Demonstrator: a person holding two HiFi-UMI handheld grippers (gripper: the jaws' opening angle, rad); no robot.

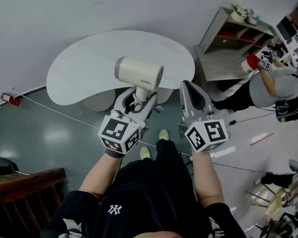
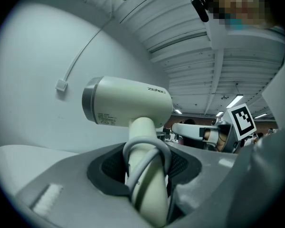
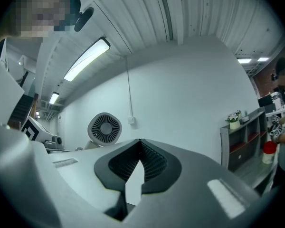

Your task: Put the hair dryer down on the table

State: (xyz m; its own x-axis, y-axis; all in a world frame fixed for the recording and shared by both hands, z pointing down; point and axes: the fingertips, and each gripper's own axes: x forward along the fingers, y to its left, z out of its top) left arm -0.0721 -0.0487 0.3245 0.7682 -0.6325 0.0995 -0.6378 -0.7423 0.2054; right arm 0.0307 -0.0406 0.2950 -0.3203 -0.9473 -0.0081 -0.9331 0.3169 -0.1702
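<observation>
The left gripper [image 2: 145, 175] is clamped on the handle of the hair dryer [image 2: 128, 106], with the cord [image 2: 142, 148] looped at its jaws. The right gripper [image 3: 140, 148] is closed on nothing. Beyond and below lies the white table [image 1: 79, 68]. The dryer seems held clear of it, so lowering and letting go remain.

Hair dryer [image 1: 139, 73] in left gripper [image 1: 140, 99], over the table [image 1: 74, 73] — right gripper [image 1: 189, 88] beside it, shelf unit [image 1: 228, 48] further right.
</observation>
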